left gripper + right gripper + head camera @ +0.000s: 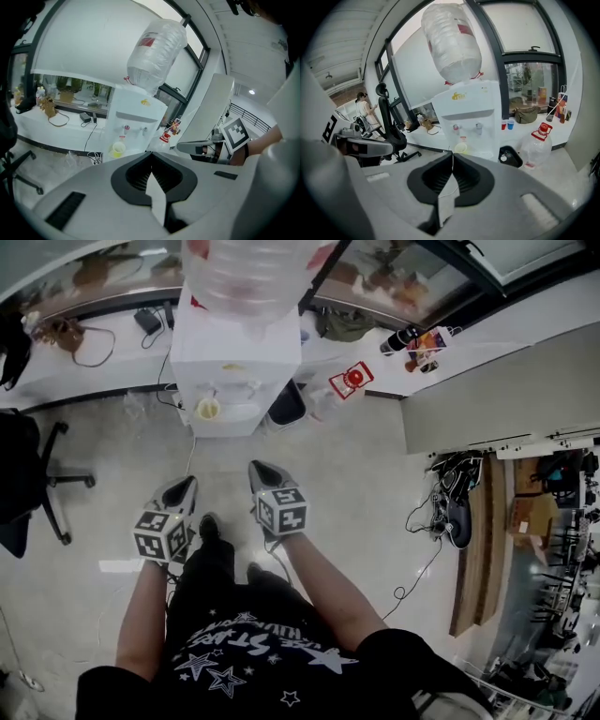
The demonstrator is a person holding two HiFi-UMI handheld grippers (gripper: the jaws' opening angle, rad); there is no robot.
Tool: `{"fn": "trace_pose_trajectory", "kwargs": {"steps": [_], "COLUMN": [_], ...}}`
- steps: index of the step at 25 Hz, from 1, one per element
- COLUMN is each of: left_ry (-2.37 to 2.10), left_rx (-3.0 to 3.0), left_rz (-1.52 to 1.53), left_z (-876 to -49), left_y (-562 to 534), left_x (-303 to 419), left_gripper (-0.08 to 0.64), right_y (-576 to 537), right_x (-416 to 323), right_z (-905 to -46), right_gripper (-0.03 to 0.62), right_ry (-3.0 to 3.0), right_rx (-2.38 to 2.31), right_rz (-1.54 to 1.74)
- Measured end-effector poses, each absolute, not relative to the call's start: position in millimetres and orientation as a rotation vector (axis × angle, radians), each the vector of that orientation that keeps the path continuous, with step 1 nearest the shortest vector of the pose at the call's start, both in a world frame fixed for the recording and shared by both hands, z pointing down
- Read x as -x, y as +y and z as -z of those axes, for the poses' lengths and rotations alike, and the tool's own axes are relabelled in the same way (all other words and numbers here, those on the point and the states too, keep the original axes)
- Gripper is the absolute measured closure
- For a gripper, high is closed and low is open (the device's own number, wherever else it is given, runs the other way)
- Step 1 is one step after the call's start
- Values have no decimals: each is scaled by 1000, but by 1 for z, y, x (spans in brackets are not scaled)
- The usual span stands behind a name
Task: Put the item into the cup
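Yellow cup [208,409] sits on the water dispenser's [234,352] tray, under the taps; left gripper [186,486] and right gripper [260,470] point toward it from well short, jaws pressed together on nothing; only the right gripper view shows a second person [363,107] far off at its left; the head view crops the bottle's [246,273] top; which thing is the item, I cannot tell.

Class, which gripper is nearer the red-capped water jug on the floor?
Right. In the head view the right gripper lies down-left of the red-capped water jug; the left gripper lies farther left, beyond it.
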State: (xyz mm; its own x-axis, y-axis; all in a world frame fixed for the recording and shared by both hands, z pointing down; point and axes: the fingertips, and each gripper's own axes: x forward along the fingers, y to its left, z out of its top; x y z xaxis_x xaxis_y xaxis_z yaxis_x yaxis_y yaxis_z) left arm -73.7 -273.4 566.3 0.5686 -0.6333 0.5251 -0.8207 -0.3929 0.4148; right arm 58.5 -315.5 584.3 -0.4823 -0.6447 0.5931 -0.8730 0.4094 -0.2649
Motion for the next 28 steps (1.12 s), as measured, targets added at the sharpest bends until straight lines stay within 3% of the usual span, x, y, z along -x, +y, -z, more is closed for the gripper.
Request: {"fn": "trace_pose_trajectory", "kwargs": {"steps": [28], "left_ry": [-1340], "left_rx": [-2202], "left_rz": [-289], "left_z": [-499], "left_y": [-99], "left_x": [-12], "left_gripper": [555], "right_y": [-147], "right_x": [-155], "right_z": [-514], "right_gripper": [591], "right_ry": [-2489], "right_rx": [-1269], "right_rz": [-670]}}
